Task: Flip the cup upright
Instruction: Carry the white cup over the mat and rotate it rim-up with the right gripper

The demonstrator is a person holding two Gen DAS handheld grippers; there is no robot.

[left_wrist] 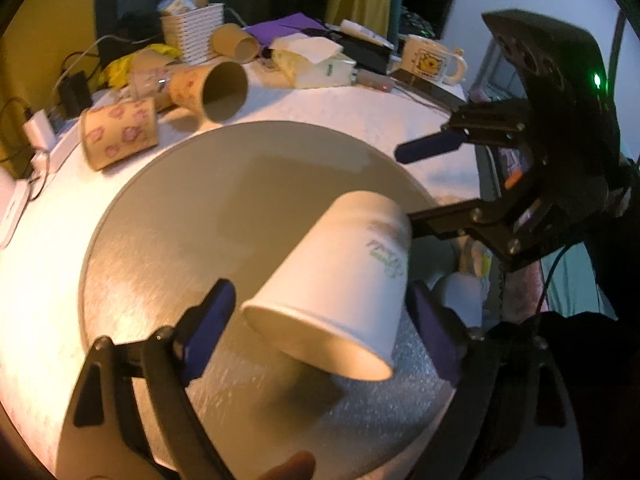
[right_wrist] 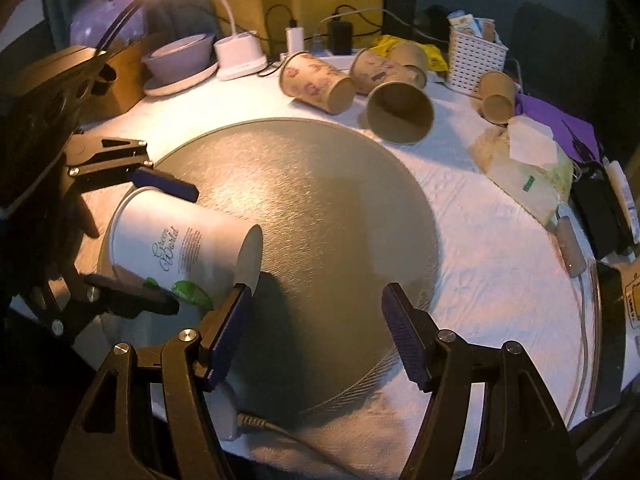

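Note:
A white paper cup (left_wrist: 336, 280) with green print hangs tilted above the round metal tray (left_wrist: 180, 208), its open mouth toward the left wrist camera and its base pointing away. My left gripper (left_wrist: 320, 328) stands open around the cup's mouth end; I cannot tell if its pads (left_wrist: 208, 320) touch the cup. In the right wrist view the cup (right_wrist: 180, 248) sits between the left gripper's fingers (right_wrist: 168, 184). My right gripper (right_wrist: 316, 332) is open and empty, its left pad (right_wrist: 232, 328) next to the cup's base. It also shows in the left wrist view (left_wrist: 412, 184).
Several brown paper cups (left_wrist: 120, 136) lie on their sides beyond the tray on the white tablecloth (right_wrist: 480, 264). A white basket (left_wrist: 192, 32), tissue packs (left_wrist: 312, 64), a mug (left_wrist: 432, 60), a lamp base (right_wrist: 240, 56), bowls (right_wrist: 180, 60) and cables crowd the far edge.

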